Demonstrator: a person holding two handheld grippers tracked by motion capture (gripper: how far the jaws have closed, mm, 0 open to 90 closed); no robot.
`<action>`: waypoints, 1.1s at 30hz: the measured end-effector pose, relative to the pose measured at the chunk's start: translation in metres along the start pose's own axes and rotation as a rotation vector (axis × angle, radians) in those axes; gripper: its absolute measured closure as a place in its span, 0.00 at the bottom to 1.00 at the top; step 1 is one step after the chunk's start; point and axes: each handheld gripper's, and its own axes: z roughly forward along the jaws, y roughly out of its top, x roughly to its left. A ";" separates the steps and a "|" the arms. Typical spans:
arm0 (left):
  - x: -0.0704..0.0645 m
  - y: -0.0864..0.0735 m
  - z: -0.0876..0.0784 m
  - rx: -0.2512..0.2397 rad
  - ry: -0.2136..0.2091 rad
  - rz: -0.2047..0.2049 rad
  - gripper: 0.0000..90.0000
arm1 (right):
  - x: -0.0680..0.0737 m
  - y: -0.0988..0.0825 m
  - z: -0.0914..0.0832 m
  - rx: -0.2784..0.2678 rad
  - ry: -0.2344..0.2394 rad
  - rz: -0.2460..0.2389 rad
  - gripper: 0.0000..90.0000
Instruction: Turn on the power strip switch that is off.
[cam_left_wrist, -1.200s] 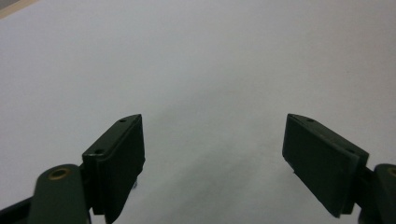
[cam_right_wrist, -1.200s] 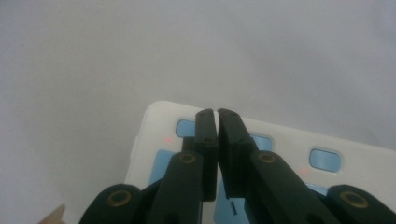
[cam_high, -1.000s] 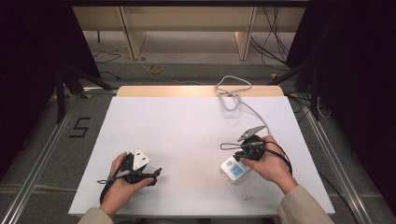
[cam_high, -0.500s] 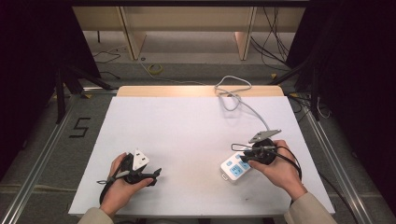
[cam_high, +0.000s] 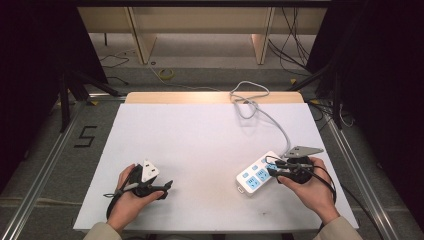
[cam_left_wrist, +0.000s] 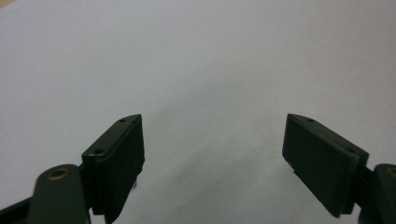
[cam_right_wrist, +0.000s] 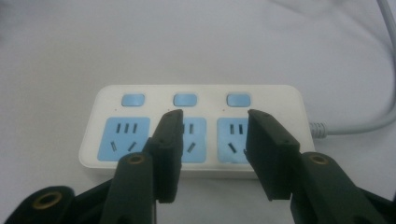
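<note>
White three-socket power strip (cam_high: 257, 175) flat near table's right front edge

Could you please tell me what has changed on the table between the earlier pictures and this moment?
The right gripper slid toward the table's right edge, off the power strip, and its jaws have just been opening, with nothing between them. The power strip, its cable and the open left gripper stayed where they were.

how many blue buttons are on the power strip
3, in a row along the far edge of the power strip in the right gripper view: one left, one middle, one right, each above a blue socket. None looks hidden.
</note>
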 end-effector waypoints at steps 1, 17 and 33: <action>0.000 0.000 0.000 0.002 -0.001 -0.001 0.23 | 0.000 0.000 0.000 0.000 0.000 0.000 0.62; 0.001 -0.002 0.000 -0.004 -0.007 -0.018 0.23 | -0.009 -0.034 -0.006 -0.126 -0.034 0.075 0.53; 0.007 -0.006 0.004 0.008 0.010 -0.052 0.20 | -0.006 -0.039 -0.004 -0.157 -0.028 0.062 0.50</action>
